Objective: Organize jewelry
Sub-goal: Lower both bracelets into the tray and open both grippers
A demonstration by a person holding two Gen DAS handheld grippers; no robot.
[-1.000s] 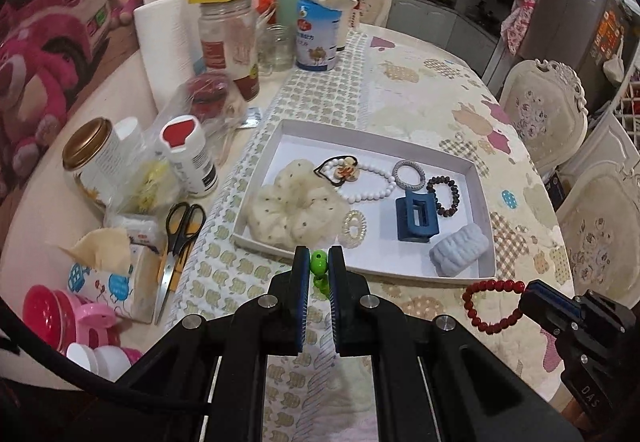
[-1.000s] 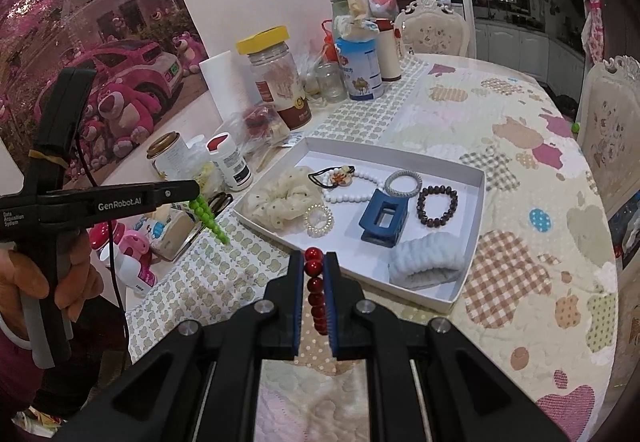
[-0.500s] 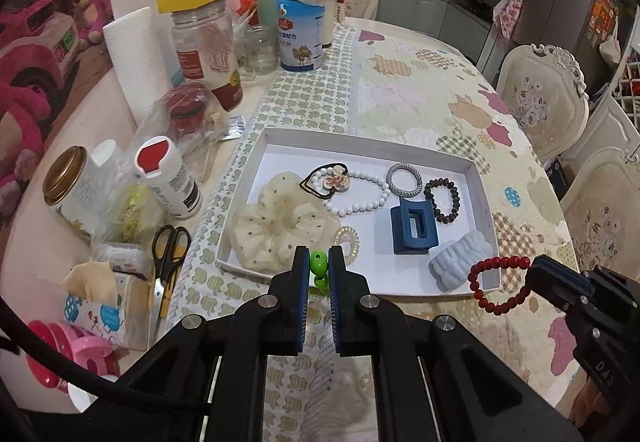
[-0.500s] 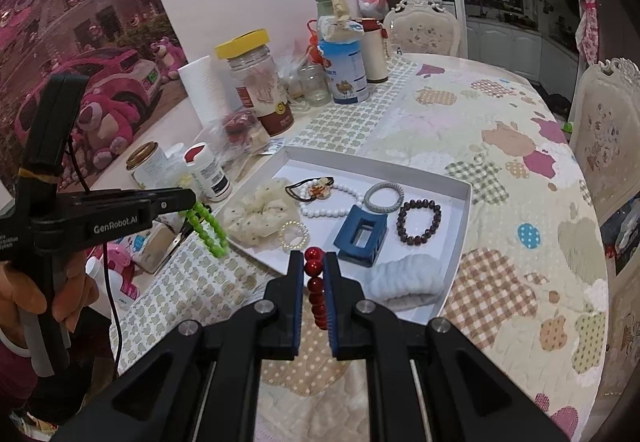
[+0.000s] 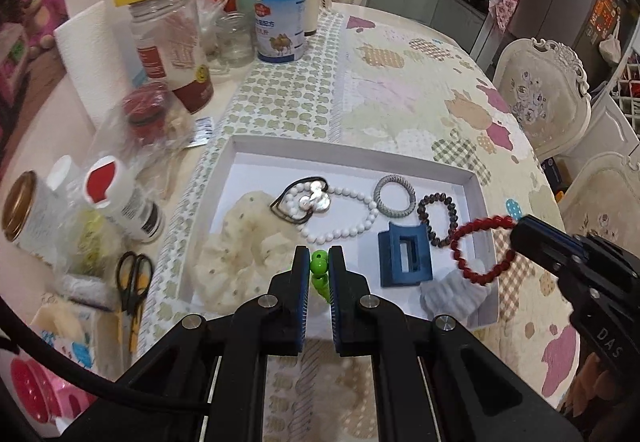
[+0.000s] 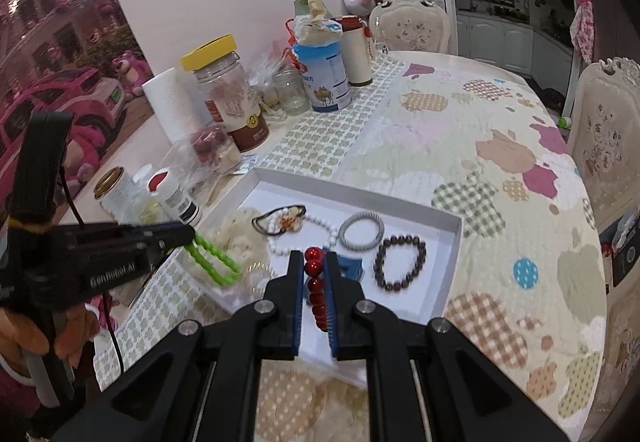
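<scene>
I've got both claws loaded over the white tray (image 5: 476, 201).

Left gripper (image 5: 319, 262): jaws pinched tight on the green bead bracelet (image 5: 321, 274). One bead pokes out past the tips, the rest runs back between the pads. In the right wrist view the same bracelet (image 6: 212, 258) hangs as a loop off the left gripper's tip (image 6: 182, 236), over the tray's near-left edge, just above the cream scrunchie (image 5: 240, 258).

Right gripper (image 6: 314, 270): jaws clamped on the red bead bracelet (image 6: 316, 290), beads stacked in a line between the pads, top bead at the tips. From the left wrist view that bracelet (image 5: 476, 250) dangles as an open loop from the right gripper (image 5: 520, 230), across the tray's right wall, above the pale blue-white scrunchie (image 5: 452, 294) in the near-right corner.

Inside the tray:
- white bead necklace (image 5: 348, 217) with black heart-shaped band (image 5: 292, 201), middle
- grey hair tie (image 5: 394, 195), toward the far wall
- dark brown bead bracelet (image 5: 438, 217), by the right wall
- blue claw clip (image 5: 404, 256), just near of the brown bracelet

Left of the tray: scissors (image 5: 132, 278), a yellow-lid jar (image 5: 168, 33), a paper towel roll (image 5: 86, 57).
</scene>
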